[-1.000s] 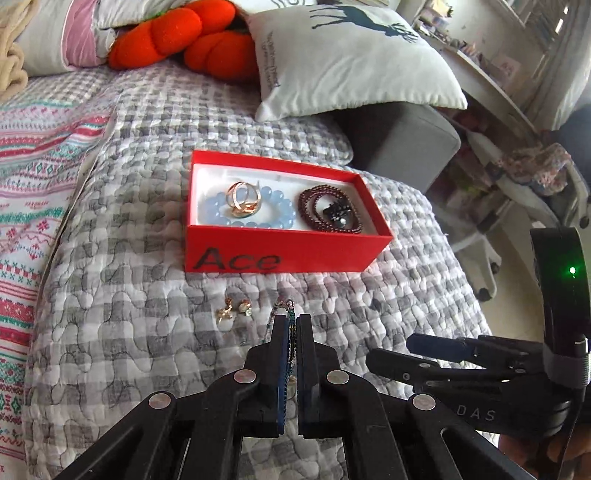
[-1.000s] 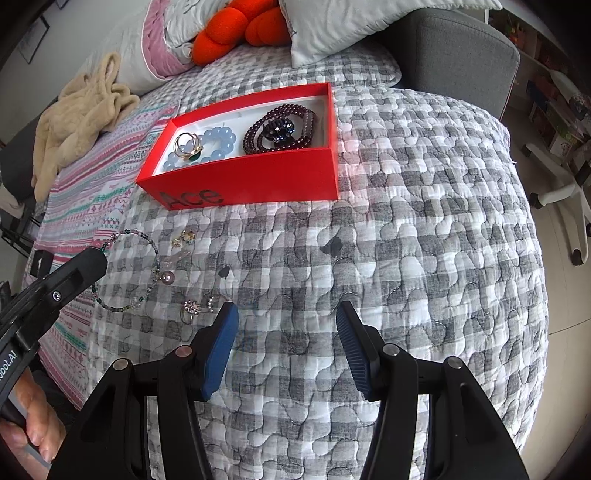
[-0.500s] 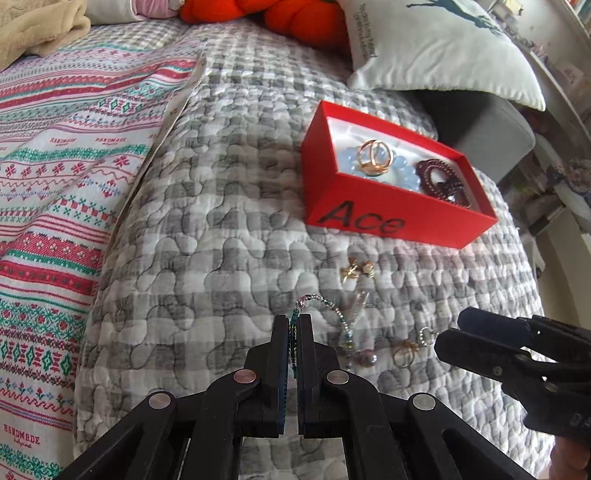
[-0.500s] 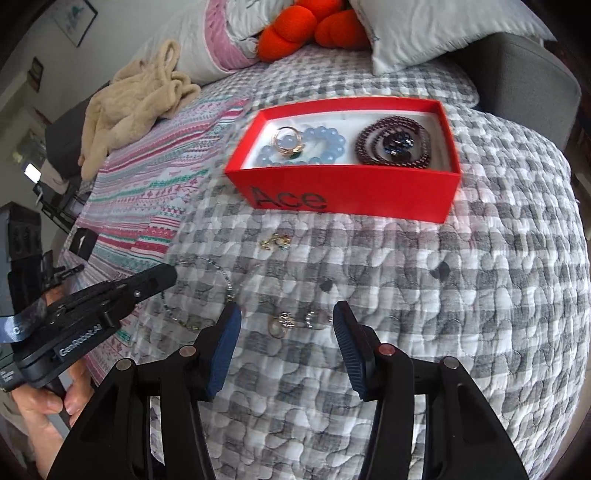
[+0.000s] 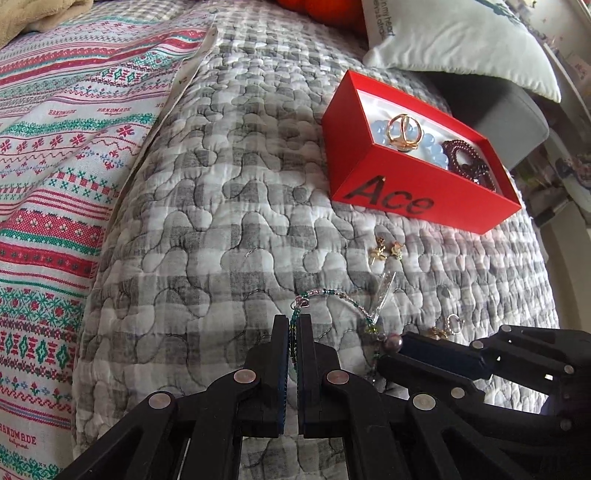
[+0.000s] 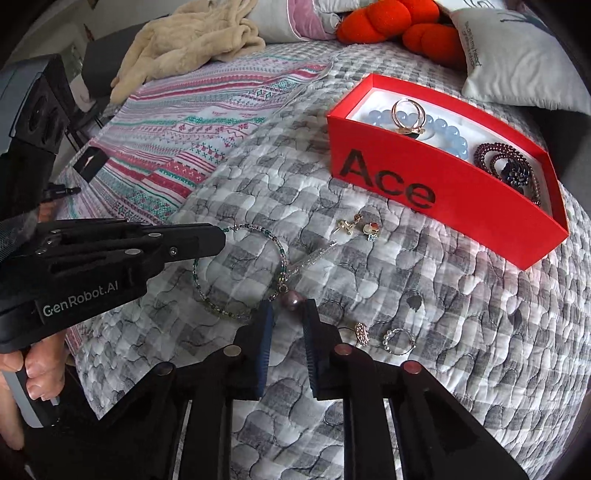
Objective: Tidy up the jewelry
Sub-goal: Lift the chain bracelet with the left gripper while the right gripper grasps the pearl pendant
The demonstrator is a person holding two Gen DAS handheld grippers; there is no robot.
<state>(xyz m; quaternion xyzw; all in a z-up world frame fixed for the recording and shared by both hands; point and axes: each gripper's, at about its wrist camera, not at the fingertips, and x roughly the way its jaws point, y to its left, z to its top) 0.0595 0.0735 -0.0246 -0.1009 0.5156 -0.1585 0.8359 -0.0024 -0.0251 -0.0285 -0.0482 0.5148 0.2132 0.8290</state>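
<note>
A thin beaded necklace (image 6: pixel 280 254) with a purple pearl pendant (image 6: pixel 291 298) lies on the grey checked quilt. My left gripper (image 5: pixel 294 322) is shut on the necklace's chain; it also shows in the right wrist view (image 6: pixel 221 236). My right gripper (image 6: pixel 287 309) is open with its tips on either side of the pearl, which also shows in the left wrist view (image 5: pixel 392 340). The red "Ace" box (image 6: pixel 443 195) holds a gold ring (image 6: pixel 408 116), a blue bead bracelet (image 6: pixel 452 134) and a dark red bracelet (image 6: pixel 495 155).
Small gold earrings (image 6: pixel 356 226) lie in front of the box, and two rings (image 6: pixel 384 334) lie right of my right gripper. A striped blanket (image 5: pixel 55 147) covers the left. A white pillow (image 5: pixel 461 37) and orange cushion (image 6: pixel 402 22) lie behind the box.
Both grippers came closer to the quilt. My right gripper moved left to the pearl and narrowed its opening. My left gripper kept its hold on the chain.
</note>
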